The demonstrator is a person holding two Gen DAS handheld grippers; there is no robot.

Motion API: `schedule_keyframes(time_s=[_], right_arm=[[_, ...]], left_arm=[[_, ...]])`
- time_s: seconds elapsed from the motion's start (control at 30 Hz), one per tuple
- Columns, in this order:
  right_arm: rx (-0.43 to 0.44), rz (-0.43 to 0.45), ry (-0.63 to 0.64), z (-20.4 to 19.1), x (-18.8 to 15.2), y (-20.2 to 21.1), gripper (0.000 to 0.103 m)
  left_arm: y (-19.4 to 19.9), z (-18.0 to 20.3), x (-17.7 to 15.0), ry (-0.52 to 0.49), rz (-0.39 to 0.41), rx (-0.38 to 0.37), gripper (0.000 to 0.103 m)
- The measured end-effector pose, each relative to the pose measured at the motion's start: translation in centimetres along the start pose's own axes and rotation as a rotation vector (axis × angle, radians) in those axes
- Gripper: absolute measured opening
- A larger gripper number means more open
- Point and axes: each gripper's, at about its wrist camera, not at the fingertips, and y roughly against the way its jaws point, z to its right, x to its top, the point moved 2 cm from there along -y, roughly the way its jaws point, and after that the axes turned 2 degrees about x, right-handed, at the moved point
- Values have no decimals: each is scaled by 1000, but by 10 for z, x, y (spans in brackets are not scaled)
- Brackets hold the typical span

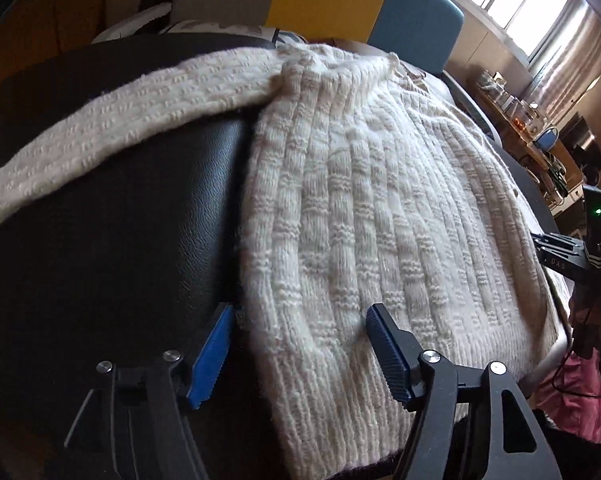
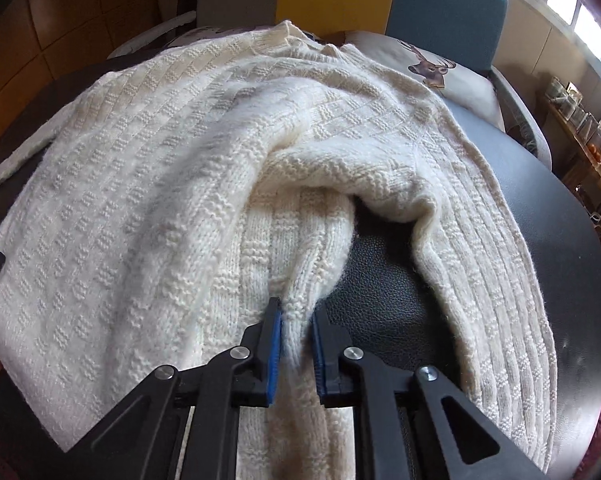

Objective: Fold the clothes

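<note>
My right gripper pinches the near hem of the cream sweater spread across the black table, its length running away from me, while my left gripper gapes wide over the opposite hem corner.

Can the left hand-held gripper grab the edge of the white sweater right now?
Probably yes. The left hand-held gripper is open, its fingers straddling the edge of the white sweater on the black table. Nothing lies between them, so closing should catch the knit.
</note>
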Motion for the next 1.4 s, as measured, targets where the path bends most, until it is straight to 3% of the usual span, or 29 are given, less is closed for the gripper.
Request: schedule_keyframes(time_s=[0.07, 0.13, 0.33, 0.53, 0.6, 0.67, 0.77, 0.93, 1.07, 1.23, 1.33, 1.4], right_arm=[[27, -4, -33, 3, -1, 1, 12], [70, -12, -84, 11, -1, 3, 12], [100, -41, -163, 32, -22, 22, 8], [90, -74, -225, 50, -58, 34, 8], [98, -49, -235, 49, -62, 38, 8], [103, -31, -226, 44, -63, 43, 8], [110, -4, -213, 36, -63, 50, 18], [121, 41, -190, 22, -64, 62, 19], [128, 74, -170, 11, -66, 70, 20], [76, 25, -125, -4, -85, 50, 20], [119, 2, -208, 12, -83, 50, 20], [149, -8, -255, 18, -77, 50, 21]], left_arm=[[2, 2, 1, -13, 19, 8, 55], [7, -2, 8, 22, 23, -50, 10], [46, -8, 20, 86, 75, -258, 10], [37, -3, 9, 51, 16, -208, 11], [21, -3, 3, 51, -30, -159, 11], [9, -4, -1, 70, -60, -157, 12], [10, -1, 0, 80, -62, -171, 15], [15, 8, -10, 36, -68, -159, 29], [17, 14, -17, -4, -59, -132, 29], [20, 18, -26, -66, -71, -77, 26], [27, 9, -26, -20, -94, -132, 26], [39, -3, -14, 27, -51, -157, 27]])
